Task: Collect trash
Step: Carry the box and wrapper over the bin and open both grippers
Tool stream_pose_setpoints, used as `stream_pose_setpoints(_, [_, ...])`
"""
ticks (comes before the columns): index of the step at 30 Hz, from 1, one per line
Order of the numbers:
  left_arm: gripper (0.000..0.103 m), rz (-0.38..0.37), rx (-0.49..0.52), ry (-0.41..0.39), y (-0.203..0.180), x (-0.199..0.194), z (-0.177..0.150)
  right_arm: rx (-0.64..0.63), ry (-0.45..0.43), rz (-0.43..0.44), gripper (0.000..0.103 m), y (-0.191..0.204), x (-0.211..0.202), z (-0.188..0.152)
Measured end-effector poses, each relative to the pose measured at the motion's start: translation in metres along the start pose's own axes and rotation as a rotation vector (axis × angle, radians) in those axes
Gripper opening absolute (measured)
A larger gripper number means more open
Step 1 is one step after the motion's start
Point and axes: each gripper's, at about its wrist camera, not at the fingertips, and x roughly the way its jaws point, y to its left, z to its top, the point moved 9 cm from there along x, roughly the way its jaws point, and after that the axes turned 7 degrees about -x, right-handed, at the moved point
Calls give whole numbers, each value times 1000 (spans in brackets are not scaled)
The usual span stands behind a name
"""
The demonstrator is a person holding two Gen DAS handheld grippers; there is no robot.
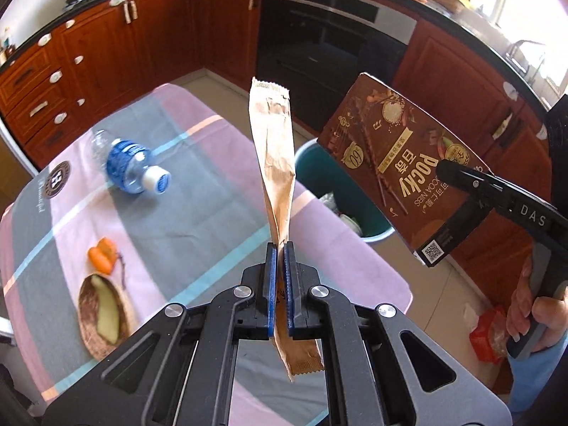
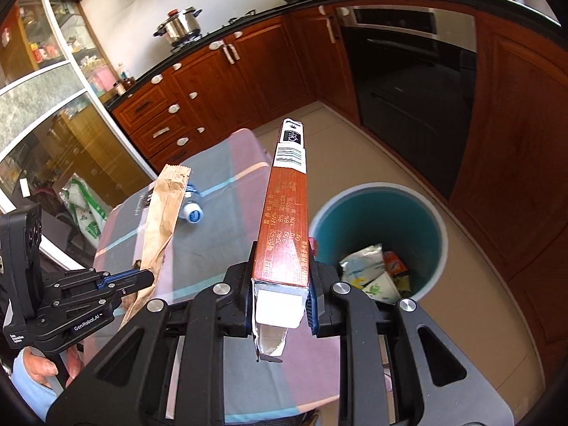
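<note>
My left gripper (image 1: 280, 248) is shut on a long brown paper wrapper (image 1: 273, 149), which stands up above the table's right part. My right gripper (image 2: 280, 248) is shut on a brown Pocky box (image 2: 285, 213), its torn end toward the camera. The left wrist view shows the same box (image 1: 397, 174) held over the floor to the right of the table, near the teal trash bin (image 1: 312, 170). The bin (image 2: 433, 220) stands on the floor beside the table and holds several wrappers and a paper cup. From the right wrist, the left gripper (image 2: 151, 277) and wrapper (image 2: 161, 223) appear at left.
On the striped tablecloth (image 1: 198, 213) lie a plastic water bottle (image 1: 133, 172), carrot pieces (image 1: 101, 255) and a peel on a round brown mat (image 1: 101, 316). Wooden cabinets (image 1: 149, 35) and an oven (image 1: 330, 49) line the far wall. A red packet (image 1: 488, 333) lies on the floor.
</note>
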Motion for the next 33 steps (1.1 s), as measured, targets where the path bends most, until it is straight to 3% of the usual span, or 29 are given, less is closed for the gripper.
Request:
stream_pose_setpoints(6, [5,-36,81,79,-53,50,11,85,64,-70,21,-69,13,-19])
stream_pose_setpoints(12, [5,-56,125,175,-87,102,18,140,132,-100,21,-106,37,-35])
stream_pose_setpoints(20, [6,-58,126,236,-101,146,26,143,201,-116,21,-123,66,-36])
stream_pose_setpoints(27, [9,-65,108,248,-102,159,32,141,199,-104,26,-120,80,-21])
stream_pose_setpoints(28, [16,-65,106,244,-101,159,33,144,195,-101,30,-120,80,-19])
stream_pose_setpoints(31, [63,-48,98,220,-96,159,35,160,179,-109,76,-120,79,-17])
stream_pose_setpoints(33, [67,-29,101,191,-92,154,38,172,173,-105,78,-119,78,-16])
